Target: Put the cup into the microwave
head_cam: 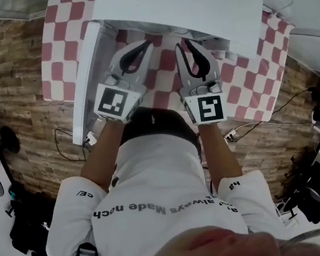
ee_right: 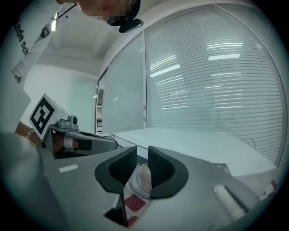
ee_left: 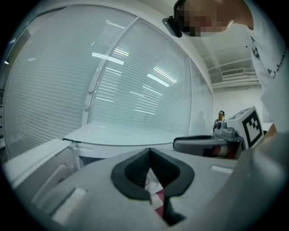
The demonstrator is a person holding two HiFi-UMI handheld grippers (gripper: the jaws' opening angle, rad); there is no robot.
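The white microwave (head_cam: 188,2) stands at the back of a table with a red-and-white checked cloth (head_cam: 168,87); its door (head_cam: 84,88) hangs open on the left. Both grippers hover over the cloth just in front of it. My left gripper (head_cam: 146,46) has its black tips touching and holds nothing (ee_left: 151,152). My right gripper (head_cam: 184,43) shows a narrow slit between its jaws (ee_right: 142,158). Through that slit a pale rounded object (ee_right: 143,177), possibly the cup, sits on the cloth below, not held. In the head view no cup shows clearly.
Wood-pattern floor (head_cam: 21,86) surrounds the table, with cables (head_cam: 66,142) and dark equipment (head_cam: 28,229) on it. Glass walls with blinds (ee_left: 113,76) rise behind the microwave. The person's white-shirted body (head_cam: 161,214) fills the head view's lower half.
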